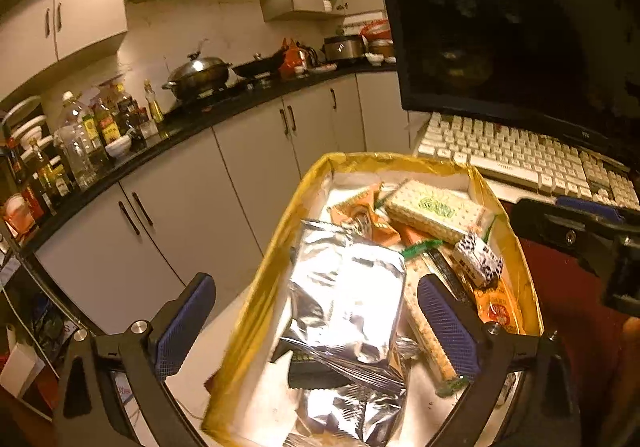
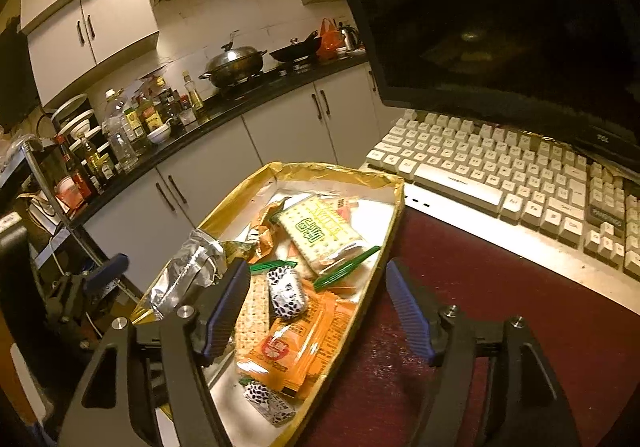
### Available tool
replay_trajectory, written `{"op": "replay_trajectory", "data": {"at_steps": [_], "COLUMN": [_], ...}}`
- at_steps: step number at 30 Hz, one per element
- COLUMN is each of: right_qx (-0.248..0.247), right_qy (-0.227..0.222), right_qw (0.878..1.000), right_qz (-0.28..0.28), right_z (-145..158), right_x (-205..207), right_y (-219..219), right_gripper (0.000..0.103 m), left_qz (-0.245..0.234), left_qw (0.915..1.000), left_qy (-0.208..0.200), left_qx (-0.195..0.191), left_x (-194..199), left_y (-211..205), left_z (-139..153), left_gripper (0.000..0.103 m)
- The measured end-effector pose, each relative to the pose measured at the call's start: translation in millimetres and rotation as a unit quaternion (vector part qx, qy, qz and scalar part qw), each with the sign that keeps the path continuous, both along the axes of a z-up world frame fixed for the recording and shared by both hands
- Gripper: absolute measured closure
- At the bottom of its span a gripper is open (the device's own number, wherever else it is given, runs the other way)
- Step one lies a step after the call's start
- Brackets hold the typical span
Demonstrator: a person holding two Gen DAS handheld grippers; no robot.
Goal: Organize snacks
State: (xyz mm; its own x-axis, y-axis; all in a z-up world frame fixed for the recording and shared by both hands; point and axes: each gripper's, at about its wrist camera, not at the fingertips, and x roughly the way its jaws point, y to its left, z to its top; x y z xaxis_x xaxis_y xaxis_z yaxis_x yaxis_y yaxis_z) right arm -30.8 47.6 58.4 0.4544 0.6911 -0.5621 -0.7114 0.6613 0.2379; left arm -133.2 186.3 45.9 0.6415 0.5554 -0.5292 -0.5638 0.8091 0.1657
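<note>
A shallow box with a gold rim holds the snacks: crumpled silver foil bags, a long cracker pack with green print, a small black-and-white pack and orange packets. My left gripper stands open over the box's left half, foil bags below the gap and nothing between the pads. My right gripper is open astride the box's right rim. One of its fingers hangs over the crackers, the other over the red table. Orange packets lie below it, untouched.
A cream keyboard and a dark monitor stand right behind the box on the red tabletop. Beyond the table's left edge runs a kitchen counter with bottles, bowls and a wok, above grey cabinets.
</note>
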Motion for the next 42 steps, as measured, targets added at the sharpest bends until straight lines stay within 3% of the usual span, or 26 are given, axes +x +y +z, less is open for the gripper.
{"op": "replay_trajectory", "data": {"at_steps": [12, 16, 22, 42], "right_qx": [-0.008, -0.006, -0.010, -0.017], "right_qy": [-0.024, -0.033, -0.035, -0.041], "right_qw": [1.000, 0.999, 0.999, 0.999], "right_qz": [-0.010, -0.008, -0.007, -0.004], "right_z": [6, 8, 6, 1], "right_x": [-13, -19, -22, -25], "right_y": [-10, -13, -13, -11], "right_gripper": [0.030, 0.025, 0.024, 0.024], "left_qz": [0.029, 0.058, 0.058, 0.047], "left_qw": [0.9996, 0.9979, 0.9967, 0.9983], "left_qy": [0.002, 0.022, 0.034, 0.031], "left_qx": [-0.002, 0.018, 0.045, 0.015], "left_x": [-7, -6, -5, -4], "left_y": [18, 18, 12, 16], "left_z": [7, 5, 4, 0], "left_gripper": [0.001, 0.001, 0.001, 0.001]}}
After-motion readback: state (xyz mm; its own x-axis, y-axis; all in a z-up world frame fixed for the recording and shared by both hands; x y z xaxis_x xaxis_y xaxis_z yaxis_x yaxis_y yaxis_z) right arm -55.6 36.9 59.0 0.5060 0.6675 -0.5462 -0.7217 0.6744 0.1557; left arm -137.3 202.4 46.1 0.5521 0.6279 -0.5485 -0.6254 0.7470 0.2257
